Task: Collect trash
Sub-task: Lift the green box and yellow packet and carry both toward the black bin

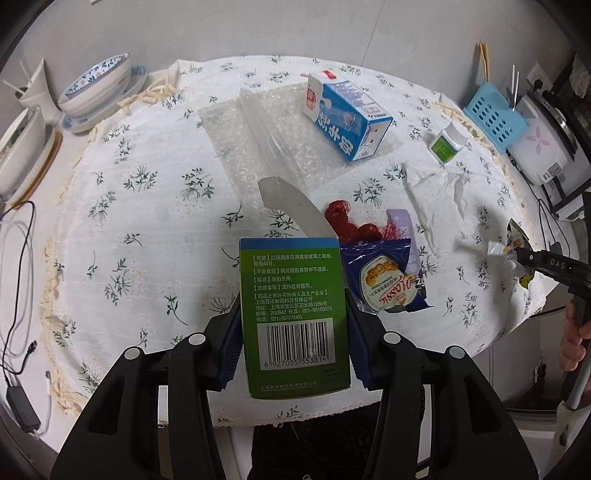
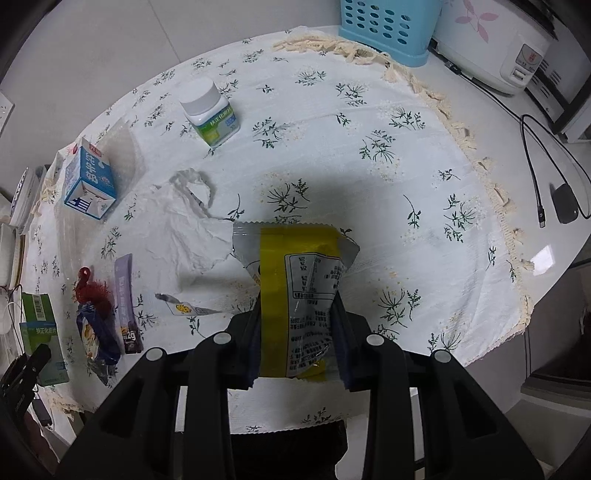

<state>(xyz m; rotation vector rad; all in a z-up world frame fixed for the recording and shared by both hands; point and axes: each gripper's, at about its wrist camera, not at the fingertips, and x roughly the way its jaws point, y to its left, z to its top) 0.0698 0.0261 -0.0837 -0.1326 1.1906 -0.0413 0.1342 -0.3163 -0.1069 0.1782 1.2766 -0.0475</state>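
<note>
Left wrist view: the left tool (image 1: 293,325), half-closed, clamps a green medicine box (image 1: 293,314) above the cloth-covered counter (image 1: 147,221); its smooth card could slide out. Right wrist view: the right tool (image 2: 295,321) pinches a yellow snack wrapper (image 2: 295,280), clear of the cloth, whose slick film may slip free.

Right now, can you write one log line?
left gripper: holds green box | right gripper: holds yellow wrapper | milk carton: on table

One milk carton (image 1: 345,118), one pill bottle (image 2: 211,112), two stacked bowls (image 1: 98,86), one blue basket (image 2: 388,29)
</note>
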